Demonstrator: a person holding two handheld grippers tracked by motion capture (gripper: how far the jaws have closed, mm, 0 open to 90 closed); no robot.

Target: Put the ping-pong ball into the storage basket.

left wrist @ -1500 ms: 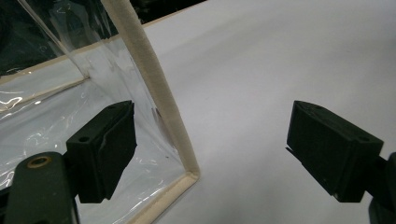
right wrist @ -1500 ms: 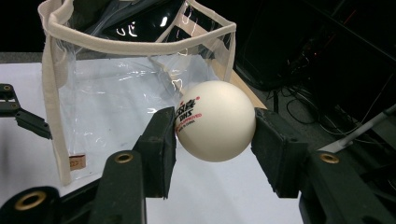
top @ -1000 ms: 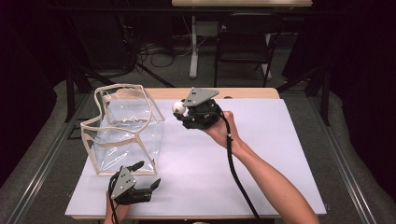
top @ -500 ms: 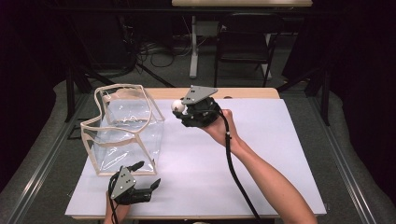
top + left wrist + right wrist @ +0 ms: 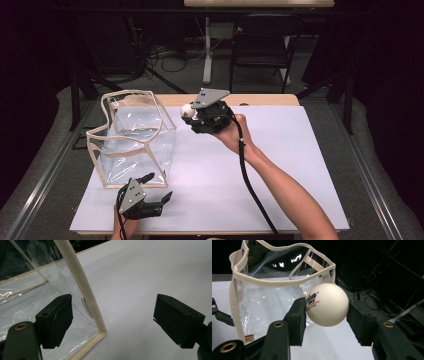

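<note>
High view, right claw [image 5: 189,114] raised, clamping white ball [image 5: 186,109] beside clear bag [image 5: 132,142], left claw [image 5: 159,189] agape, low.

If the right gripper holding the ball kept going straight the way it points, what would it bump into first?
Probably the clear bag: the right gripper, shut on the ball, points at the bag's upper wall and rim. Depth is unclear, so it might skim the opening instead.

White ball [image 5: 327,305] with red print, clear cream-trimmed bag [image 5: 132,137], black tool [image 5: 325,322].
</note>
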